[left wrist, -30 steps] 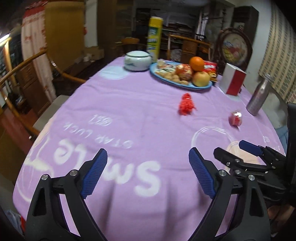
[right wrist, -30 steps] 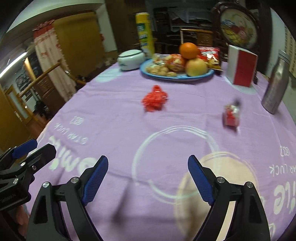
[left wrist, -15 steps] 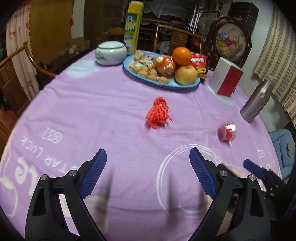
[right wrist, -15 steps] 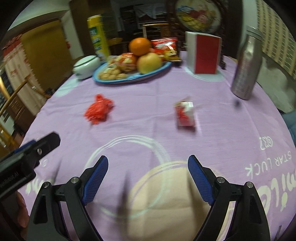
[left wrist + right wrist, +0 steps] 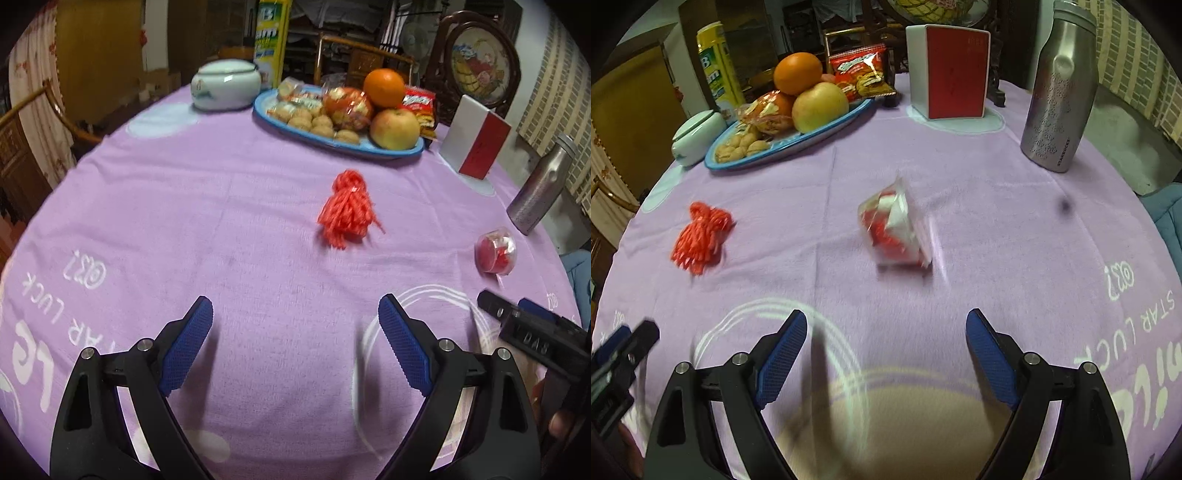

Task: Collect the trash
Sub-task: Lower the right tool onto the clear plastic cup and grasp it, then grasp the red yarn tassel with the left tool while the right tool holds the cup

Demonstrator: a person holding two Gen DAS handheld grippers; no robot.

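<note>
both grippers wide apart, nothing between the jaws; left gripper (image 5: 295, 347) faces the red string bundle (image 5: 347, 210), lying mid-cloth ahead of it, near the blue fruit plate (image 5: 343, 147); right gripper (image 5: 886, 354) faces the clear wrapper with red inside (image 5: 895, 232), lying ahead on the purple tablecloth (image 5: 997, 229), well apart from the steel bottle (image 5: 1058, 88); both look light; bundle soft, loose strands, best pinched across the thick middle; wrapper thin, crinkly, probably slippery, take the bulging body, not the flat edge.
</note>
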